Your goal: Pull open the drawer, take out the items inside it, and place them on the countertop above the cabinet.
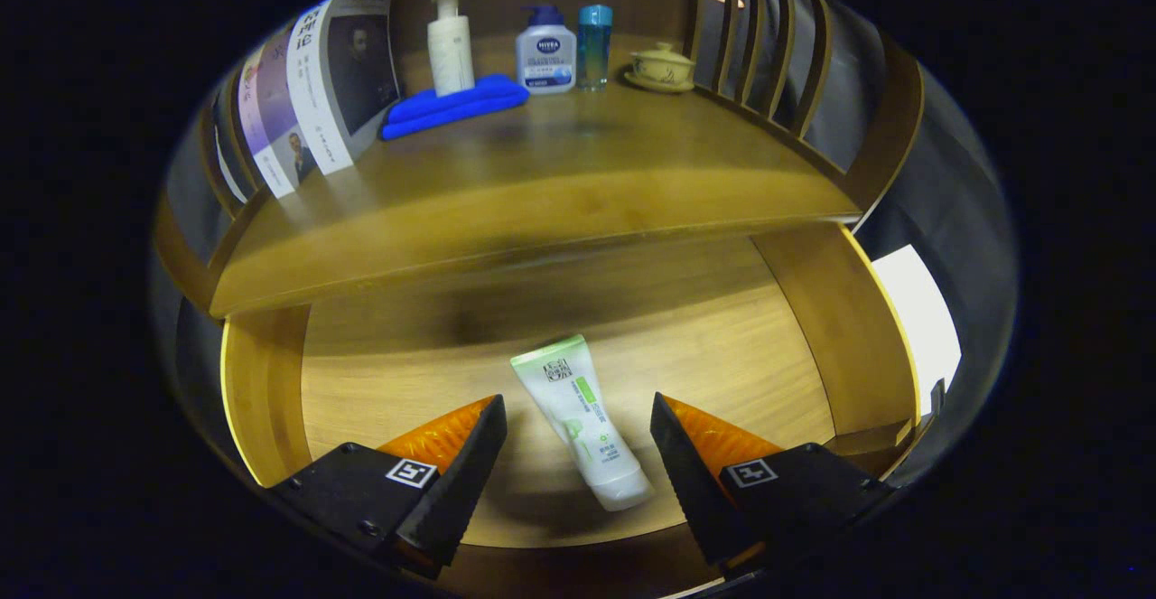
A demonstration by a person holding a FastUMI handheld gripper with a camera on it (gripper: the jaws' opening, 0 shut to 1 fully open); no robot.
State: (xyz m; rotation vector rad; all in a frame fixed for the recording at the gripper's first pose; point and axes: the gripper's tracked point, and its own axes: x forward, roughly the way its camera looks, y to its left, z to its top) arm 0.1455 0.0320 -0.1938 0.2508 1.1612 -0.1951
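Wooden cabinet, countertop (542,183) above w/ open drawer (397,373) below. Drawer holds one tube (582,418), lying flat, cap end toward the gripper (578,436), flat end at 12 o'clock. Fingers spread apart, tube between them, touching neither. Bare drawer floor at 9 and 3 o'clock. Countertop back edge: books (307,93), blue cloth (456,104), pump bottle (450,43), two more bottles, lidded cup (662,68).

drawer (271,382) front below the gripper (578,418) cut off, countertop (542,210) edge seemingly motion-blurred
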